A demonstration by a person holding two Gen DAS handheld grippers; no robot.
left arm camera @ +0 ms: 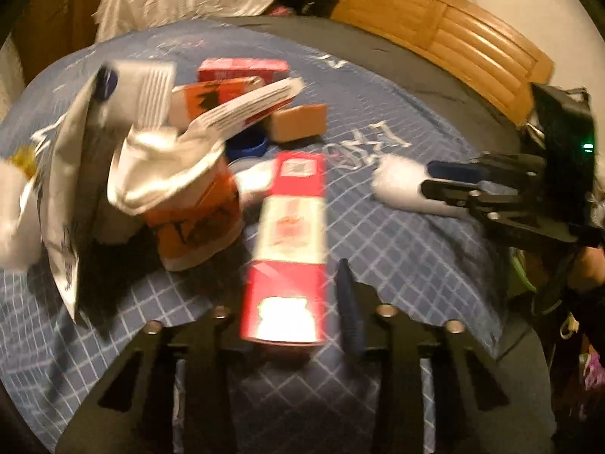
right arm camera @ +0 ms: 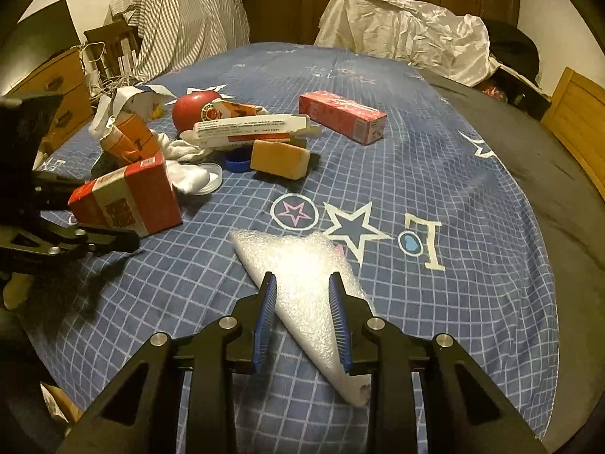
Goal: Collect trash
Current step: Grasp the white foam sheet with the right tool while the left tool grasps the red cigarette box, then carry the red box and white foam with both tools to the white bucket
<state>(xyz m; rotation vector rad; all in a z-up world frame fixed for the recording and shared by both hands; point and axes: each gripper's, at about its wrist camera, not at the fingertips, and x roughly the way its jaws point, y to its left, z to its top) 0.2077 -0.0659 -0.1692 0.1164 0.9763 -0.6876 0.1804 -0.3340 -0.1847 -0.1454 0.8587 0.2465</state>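
A: Item one, left of the blue cap [right arm camera: 238,161]?
B: Torn orange cup [right arm camera: 128,140], upright, paper stuffed in its mouth. Thin card, light; it will crush under a hard pinch, so take it by the rim.

A: Item two?
B: Red carton [right arm camera: 130,200], nearer than the cap and left of it, lifted off the sheet [right arm camera: 435,132]. The left gripper [left arm camera: 287,302] has its jaws closed on the carton's near end. Hollow card, stiff along the edges, soft on the broad faces; a long box held by one end will sag and swing.

A: Just right of the cap?
B: Tan sponge [right arm camera: 280,159], touching or nearly touching it. Soft, light, easy anywhere. Behind it, a white flat carton [right arm camera: 249,132] leaning across the pile, and a red round thing [right arm camera: 193,111], possibly a ball; too blurred to be sure.

A: Further right?
B: Second red box [right arm camera: 344,115], lying alone, well apart from the cap.

A: And the foam?
B: White foam wrap [right arm camera: 302,283], nearer than the cap and to its right, flat on the sheet. The right gripper [right arm camera: 302,317] straddles it: one pad touches its edge, the other stands clear, so nothing is gripped yet. Very light, springy, slippery; pinch across the narrow folded part.
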